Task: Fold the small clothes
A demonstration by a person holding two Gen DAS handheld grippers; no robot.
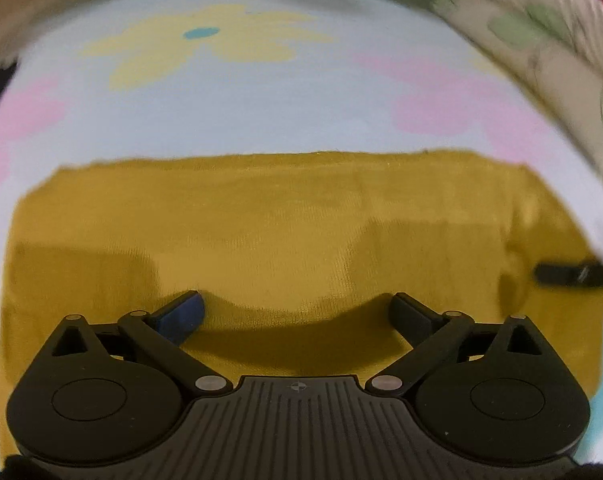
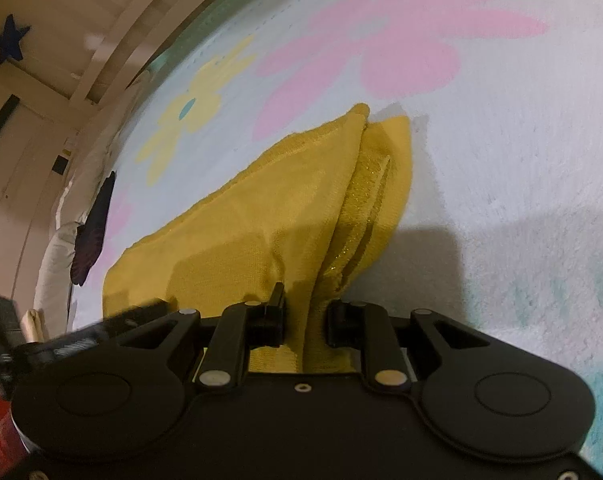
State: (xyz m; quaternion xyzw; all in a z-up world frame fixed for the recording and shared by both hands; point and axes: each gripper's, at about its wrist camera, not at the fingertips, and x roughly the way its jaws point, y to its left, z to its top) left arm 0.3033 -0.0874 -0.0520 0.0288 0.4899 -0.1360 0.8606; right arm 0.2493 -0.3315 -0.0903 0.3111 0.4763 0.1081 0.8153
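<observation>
Two grippers worked over one mustard-yellow garment (image 1: 285, 224) that lay on a pale blue blanket (image 1: 261, 112) printed with pink and yellow flowers. In the left wrist view the cloth was spread flat as a broad rectangle, its far edge running straight across the blanket below a yellow flower (image 1: 205, 44). The left gripper (image 1: 297, 312) hovered over the cloth's near edge with its jaws wide apart and nothing between them; that edge dipped in a shallow curve between the two fingers. The picture there was blurred, so whether the fingertips (image 1: 189, 312) touched the fabric could not be told for sure. At the right edge of that view the tip of the other gripper reached onto the cloth's right side.

In the right wrist view the right gripper (image 2: 305, 312) stood narrow, its jaws pinched on a bunched fold of the garment (image 2: 261, 216) at its near corner. From the grip the fabric rose in a ridge and ran away to a pointed far corner beside a pink flower (image 2: 389, 40). A glittery band (image 2: 365, 200) showed inside the open fold along the right side. White panelling with a dark blue star (image 2: 10, 42) on it stood beyond the blanket's left edge.
</observation>
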